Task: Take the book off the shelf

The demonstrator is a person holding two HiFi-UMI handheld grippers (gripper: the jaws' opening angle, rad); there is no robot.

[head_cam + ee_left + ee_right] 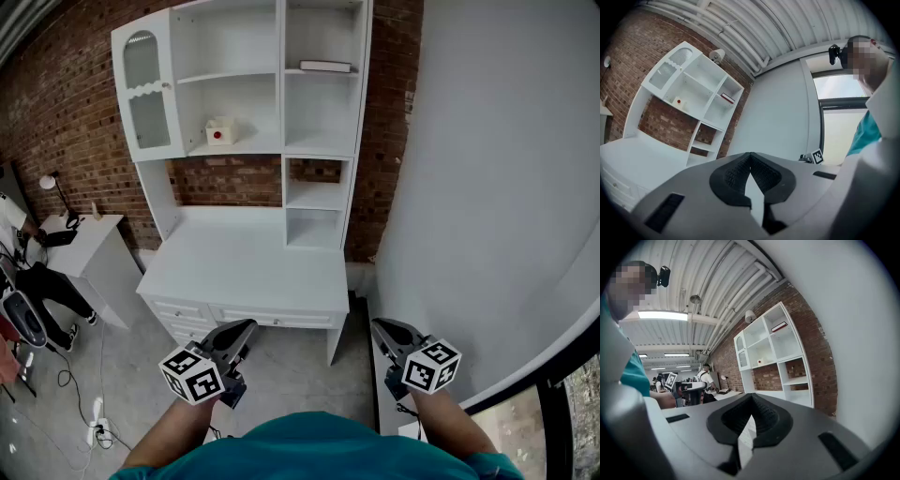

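Note:
The book lies flat on the top right shelf of a white desk hutch against a brick wall. It also shows small and far off in the left gripper view and the right gripper view. Both grippers are held low in front of the desk, well short of the shelf. My left gripper is shut with nothing in it, its dark pads meeting. My right gripper is likewise shut and empty.
A small white box with a red dot sits on the middle shelf. A glass-door cupboard forms the hutch's left side. The white desk top is below. A curved white wall stands right; a side table and people left.

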